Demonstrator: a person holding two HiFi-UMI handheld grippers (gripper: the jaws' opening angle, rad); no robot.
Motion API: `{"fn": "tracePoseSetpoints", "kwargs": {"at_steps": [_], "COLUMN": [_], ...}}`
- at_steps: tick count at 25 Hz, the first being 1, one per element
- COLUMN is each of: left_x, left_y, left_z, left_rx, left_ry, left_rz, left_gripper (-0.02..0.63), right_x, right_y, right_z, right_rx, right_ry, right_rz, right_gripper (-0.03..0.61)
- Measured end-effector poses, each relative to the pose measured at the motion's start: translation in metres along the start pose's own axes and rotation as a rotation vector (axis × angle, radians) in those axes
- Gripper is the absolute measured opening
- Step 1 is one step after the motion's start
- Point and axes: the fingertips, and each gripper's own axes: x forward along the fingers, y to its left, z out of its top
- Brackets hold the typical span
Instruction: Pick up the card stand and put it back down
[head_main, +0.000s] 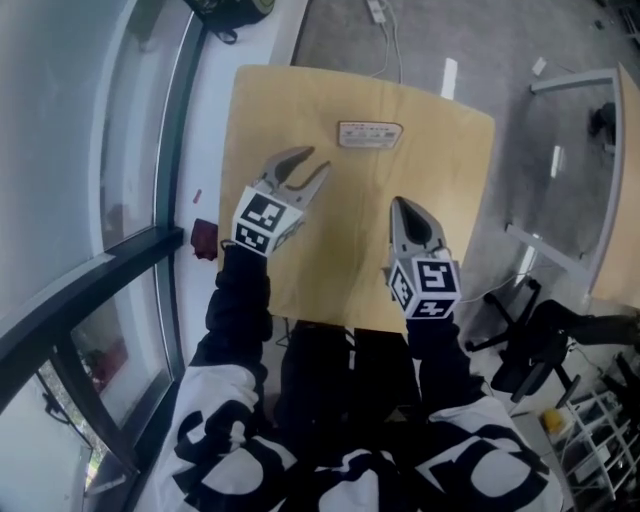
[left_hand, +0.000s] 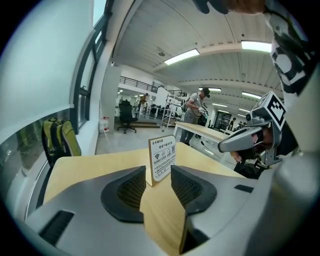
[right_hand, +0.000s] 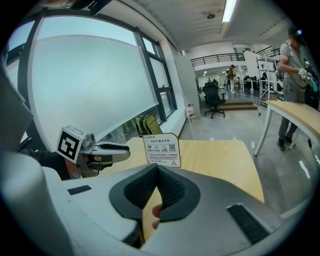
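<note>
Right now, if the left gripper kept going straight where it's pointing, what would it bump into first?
Probably the card stand, which stands right in line ahead of the open left gripper. The gripper seems to tilt downward, though, so it might scrape the table just before reaching it.

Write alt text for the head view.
A small card stand sits untouched near the far edge of a wooden table. Short of it, a person holds two grippers above the table: the left gripper with jaws apart, the right gripper with jaws together.
</note>
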Motion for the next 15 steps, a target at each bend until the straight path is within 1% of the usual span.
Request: {"fn": "tracePoseSetpoints", "kwargs": {"at_steps": [2,3,4,6,9,12,15], "left_x": [0.016,0.024,0.032,0.047,0.063,0.076,0.089], "left_y": [0.003,0.003,0.003,0.003,0.001,-0.003,-0.012], "left_z": [0.0,0.0,0.002,0.007,0.013,0.021,0.028], "left_rx": [0.025,0.039,0.052,0.07,0.087,0.11,0.146], "left_ry": [0.01,0.015,0.015,0.01,0.01,0.001,-0.012], "left_rz": [-0.039,-0.057,-0.074,-0.107,-0.144,-0.176,-0.231], "left_gripper": [0.182,0.195,0.209,0.257,0.298,0.302,0.302], "right_x": [0.008,0.012,0.016,0.023,0.029,0.035,0.041], "right_y": [-0.009,-0.013,-0.017,-0.022,-0.025,-0.024,-0.023], "right_z": [-0.004,-0.005,-0.006,-0.007,-0.008,-0.007,-0.005], "right_rx": [0.013,0.019,0.023,0.027,0.034,0.05,0.058], "right_ry": [0.01,0.015,0.019,0.022,0.025,0.025,0.021], "right_rz": [-0.007,-0.01,-0.011,-0.016,-0.025,-0.031,-0.031], "right_gripper": [0.021,0.021,0.021,0.021,0.021,0.021,0.021]}}
